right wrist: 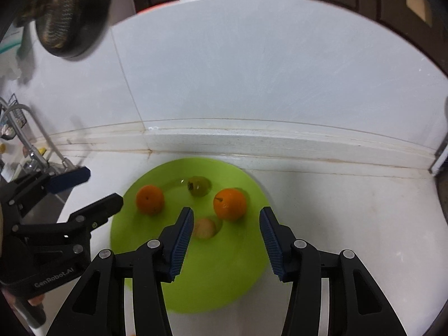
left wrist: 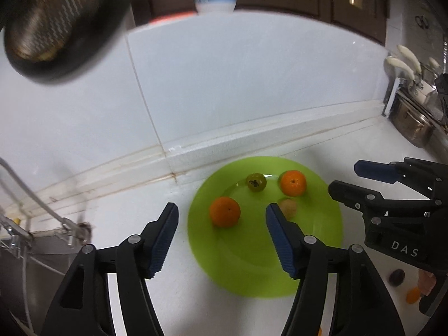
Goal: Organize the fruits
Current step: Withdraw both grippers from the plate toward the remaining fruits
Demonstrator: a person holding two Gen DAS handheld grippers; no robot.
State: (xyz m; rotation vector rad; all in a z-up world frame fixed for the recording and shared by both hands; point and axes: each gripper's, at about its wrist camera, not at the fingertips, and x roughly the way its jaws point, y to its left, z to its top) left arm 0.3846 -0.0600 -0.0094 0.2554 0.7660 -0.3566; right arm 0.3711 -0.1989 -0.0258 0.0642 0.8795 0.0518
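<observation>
On the green plate (left wrist: 252,266) sit four fruits: two oranges, a green tomato-like fruit (left wrist: 256,182) at the back, and a small tan one (left wrist: 288,207) near the middle. Your left gripper (left wrist: 221,224) hangs above the plate's left side, jaws apart and empty, with the left orange (left wrist: 224,212) showing in the gap just ahead of its tips. Your right gripper (right wrist: 226,228) also stands released and empty over the plate's near half, and the right orange (right wrist: 230,203) lies just ahead between its fingers, the tan fruit by its left pad. More fruit, a dark piece (left wrist: 397,277) and an orange bit, lies off the plate on the counter (left wrist: 182,294) to the right, nearer your right hand; I'd judge that side should fetch them.
</observation>
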